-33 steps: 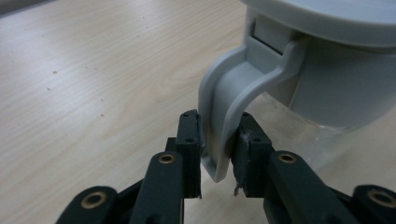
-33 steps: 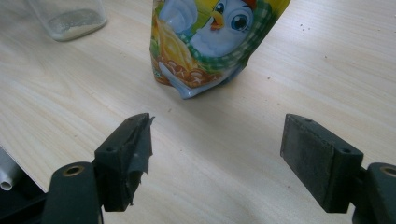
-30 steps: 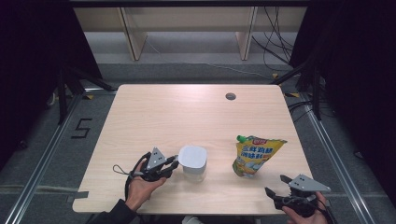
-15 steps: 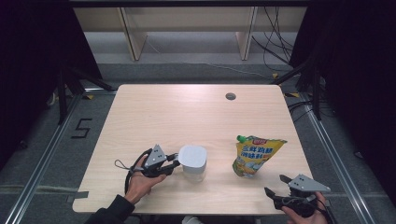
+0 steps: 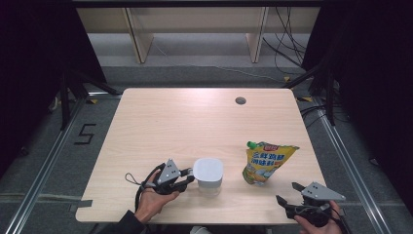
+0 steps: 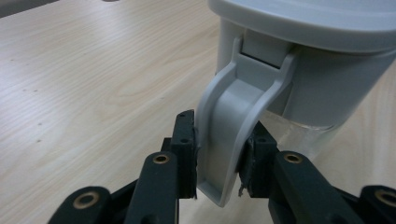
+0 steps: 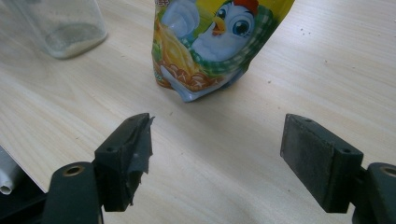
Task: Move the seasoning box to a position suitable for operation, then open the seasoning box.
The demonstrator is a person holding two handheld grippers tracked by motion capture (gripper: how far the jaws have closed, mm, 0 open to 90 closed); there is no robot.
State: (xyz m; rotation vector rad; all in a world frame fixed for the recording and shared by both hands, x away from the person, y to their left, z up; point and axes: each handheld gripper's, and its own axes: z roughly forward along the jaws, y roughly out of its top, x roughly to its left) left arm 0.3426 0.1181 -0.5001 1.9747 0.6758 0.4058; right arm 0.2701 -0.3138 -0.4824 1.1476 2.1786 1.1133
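The left tongs are pinching the grey latch that hangs down the side of the lidded jar, one black pad on each face of it, as the left gripper view shows plainly. Seen from above, the jar stands near the front edge of the counter, a little left of its middle, and it lies at about 3 o'clock from the left hand, touching the tongs through that latch alone. The latch runs top to bottom along the jar's wall, hinged just under the white lid (its free end points down toward the counter), so the long axis of the held part is upright and any lift or swing would likely turn about the hinge at the top. The yellow pouch leans upright at roughly 3 o'clock from the jar, apart from it, with its green cap at the upper left. The right tongs are spread wide and hold nothing, resting at about 5 o'clock from the pouch near the counter's front right corner; the right gripper view has the pouch straight ahead between the open pads. The left hand is plainly the nearer one to the jar, the right to the pouch.
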